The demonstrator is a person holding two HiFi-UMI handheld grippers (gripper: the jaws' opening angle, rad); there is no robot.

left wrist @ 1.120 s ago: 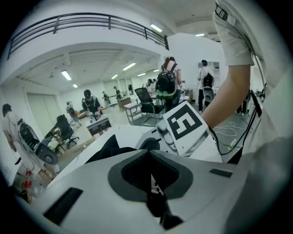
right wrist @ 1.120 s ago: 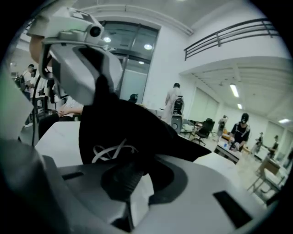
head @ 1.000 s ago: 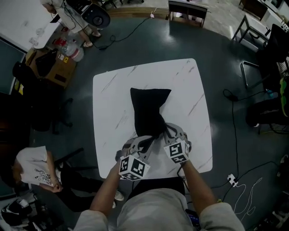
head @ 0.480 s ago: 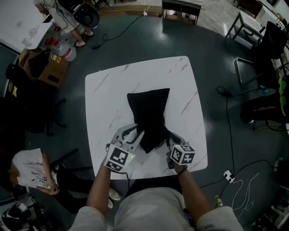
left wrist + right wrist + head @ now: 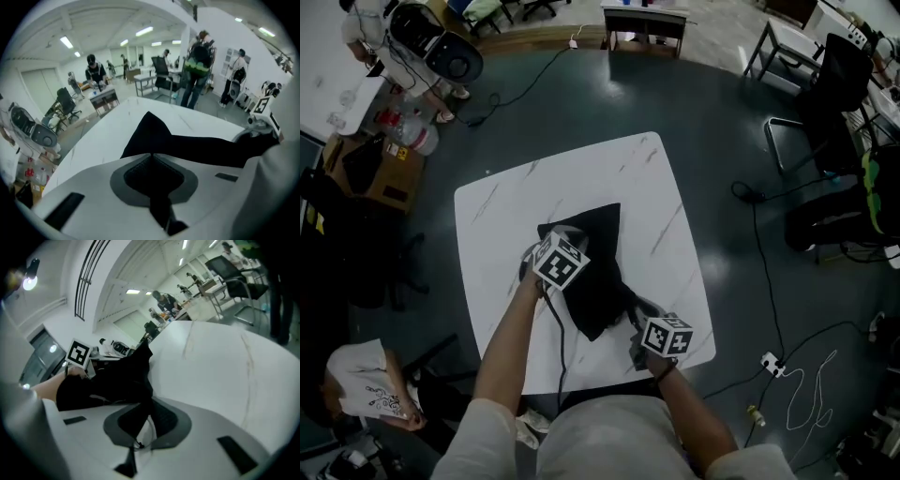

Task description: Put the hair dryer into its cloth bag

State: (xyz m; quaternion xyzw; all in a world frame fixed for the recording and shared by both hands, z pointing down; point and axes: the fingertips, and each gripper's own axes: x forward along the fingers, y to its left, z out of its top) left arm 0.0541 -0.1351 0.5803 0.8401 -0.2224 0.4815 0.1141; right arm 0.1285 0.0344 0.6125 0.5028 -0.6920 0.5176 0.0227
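A black cloth bag [image 5: 595, 272] lies crumpled on the white marble table [image 5: 656, 187]. No hair dryer shows outside it. My left gripper [image 5: 551, 253] sits at the bag's far left edge. Its jaws have just been closing, and in the left gripper view the left gripper [image 5: 150, 157] is shut with the bag [image 5: 187, 145] pinched at its tips. My right gripper [image 5: 636, 317] is at the bag's near end by the table's front edge. In the right gripper view the right gripper [image 5: 143, 416] is shut on a fold of the bag [image 5: 117, 380] and a thin cord.
The table stands on a dark floor with cables [image 5: 787, 309] running across it. A person [image 5: 366, 380] crouches at the lower left. Chairs [image 5: 806, 112] stand to the right, a desk [image 5: 642, 21] at the back, boxes [image 5: 370, 169] at the left. Several people stand beyond the table [image 5: 199, 70].
My left gripper left the bag's near end, opened, and travelled away from me to the bag's far left edge, where it is shut again. The right gripper rolled and kept its hold.
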